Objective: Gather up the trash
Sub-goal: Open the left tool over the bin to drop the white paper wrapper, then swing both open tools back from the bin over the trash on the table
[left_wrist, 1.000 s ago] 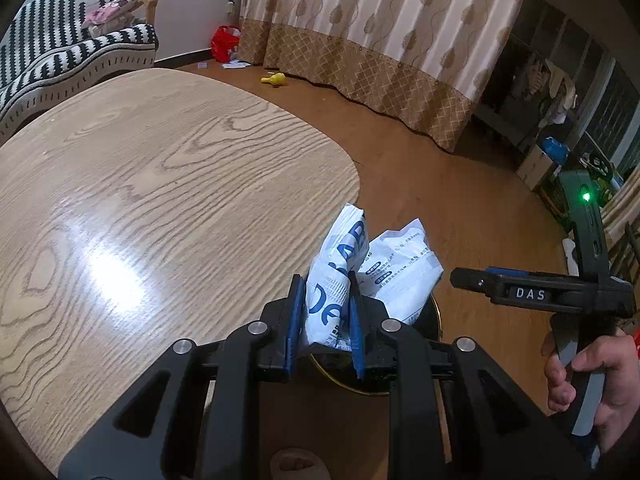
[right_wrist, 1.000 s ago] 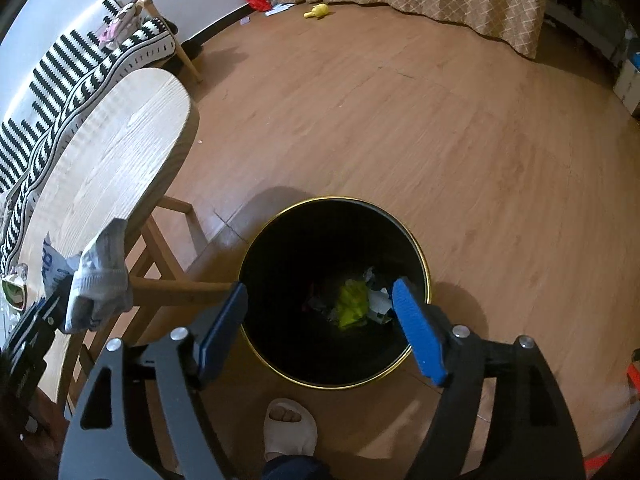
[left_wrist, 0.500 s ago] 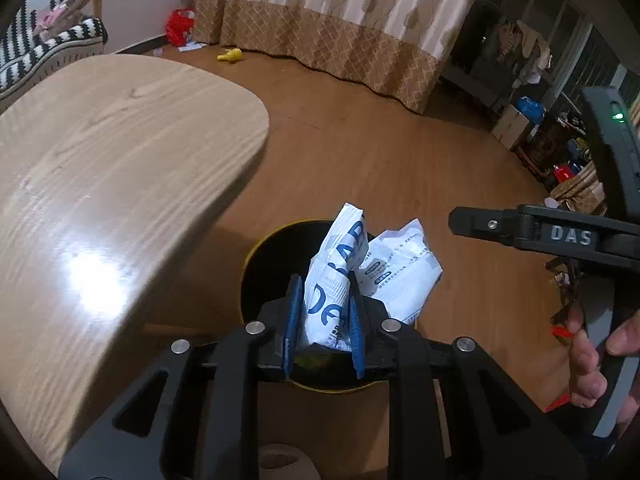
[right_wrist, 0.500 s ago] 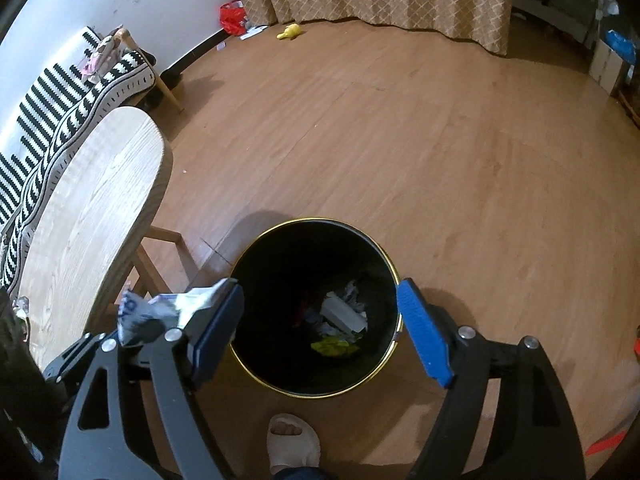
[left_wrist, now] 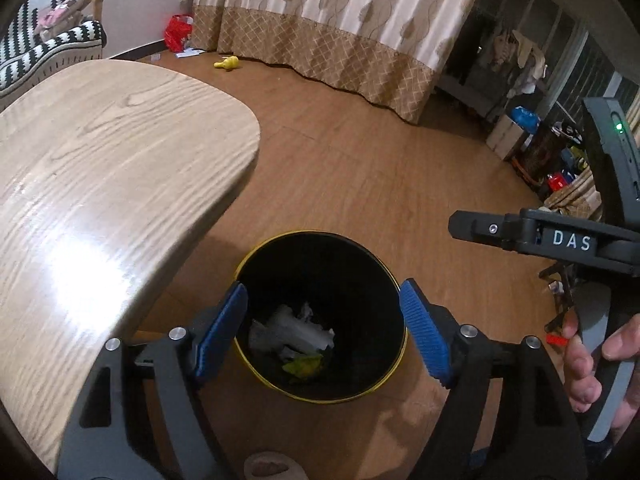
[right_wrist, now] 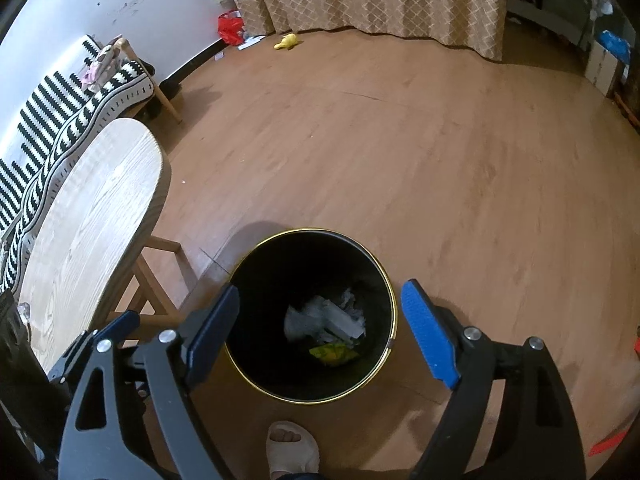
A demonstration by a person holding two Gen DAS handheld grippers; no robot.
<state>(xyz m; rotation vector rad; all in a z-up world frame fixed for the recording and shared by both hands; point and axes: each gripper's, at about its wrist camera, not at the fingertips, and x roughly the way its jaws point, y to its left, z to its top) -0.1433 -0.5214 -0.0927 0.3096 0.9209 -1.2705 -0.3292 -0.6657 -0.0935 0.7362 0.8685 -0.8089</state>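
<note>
Both hand-held grippers are poised over the black waste bin [left_wrist: 320, 316] beside the tabletop [left_wrist: 100, 184], so that released trash falls inside. The left hand-held gripper [left_wrist: 322, 328] and right hand-held gripper [right_wrist: 320, 332] are opening, nothing between the jaws. Crumpled white wrappers [right_wrist: 324, 318] lie at the bottom; finer detail there cannot be made out.

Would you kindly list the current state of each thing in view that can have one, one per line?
left gripper: jaws opening, nothing between them, above the bin
right gripper: jaws opening, empty, above the bin
trash bin: upright on the floor, no lid on it, partly filled
white wrappers: crumpled, lying inside the bin
yellow wrapper: lying at the bin's bottom
curtain: drawn closed
</note>
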